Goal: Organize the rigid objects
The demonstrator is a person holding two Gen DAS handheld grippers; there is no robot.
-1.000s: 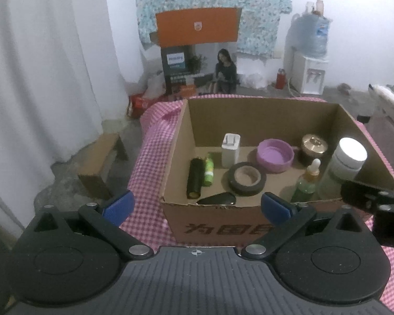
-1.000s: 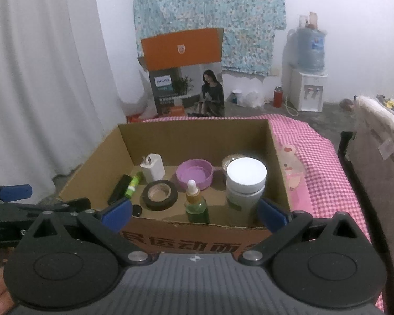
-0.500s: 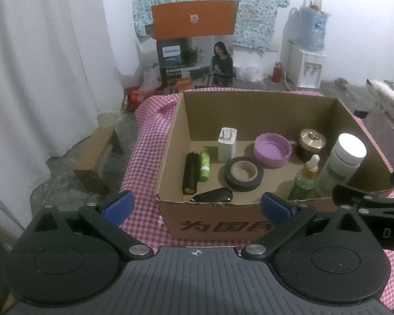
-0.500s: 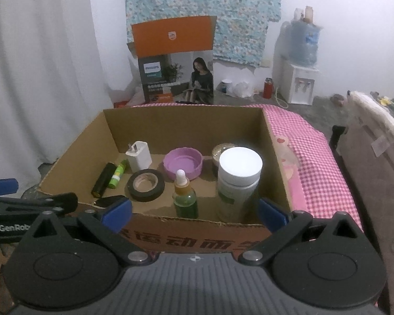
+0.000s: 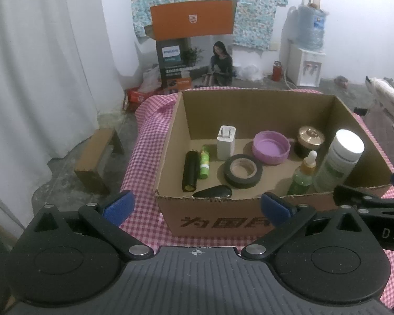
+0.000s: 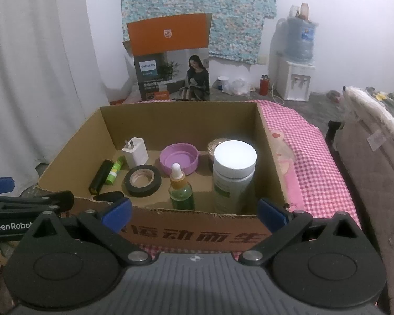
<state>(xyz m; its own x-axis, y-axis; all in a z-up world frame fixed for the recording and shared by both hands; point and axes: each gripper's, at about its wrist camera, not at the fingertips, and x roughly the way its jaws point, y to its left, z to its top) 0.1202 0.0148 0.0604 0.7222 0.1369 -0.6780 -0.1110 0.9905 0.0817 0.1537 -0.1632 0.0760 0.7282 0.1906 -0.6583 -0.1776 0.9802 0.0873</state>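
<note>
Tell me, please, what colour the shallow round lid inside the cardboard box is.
The lid is light purple, clearest in the left wrist view.

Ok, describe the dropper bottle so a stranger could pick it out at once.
Find the open cardboard box on the pink checked cloth. Against its near wall, just left of the tall white-capped jar, stands the dropper bottle. It alone has green glass, an amber collar and a white rubber bulb.

A counter (image 5: 144, 141) under pink checked cloth (image 6: 310, 157) carries one open cardboard box (image 5: 218, 223), resting directly on it.
</note>
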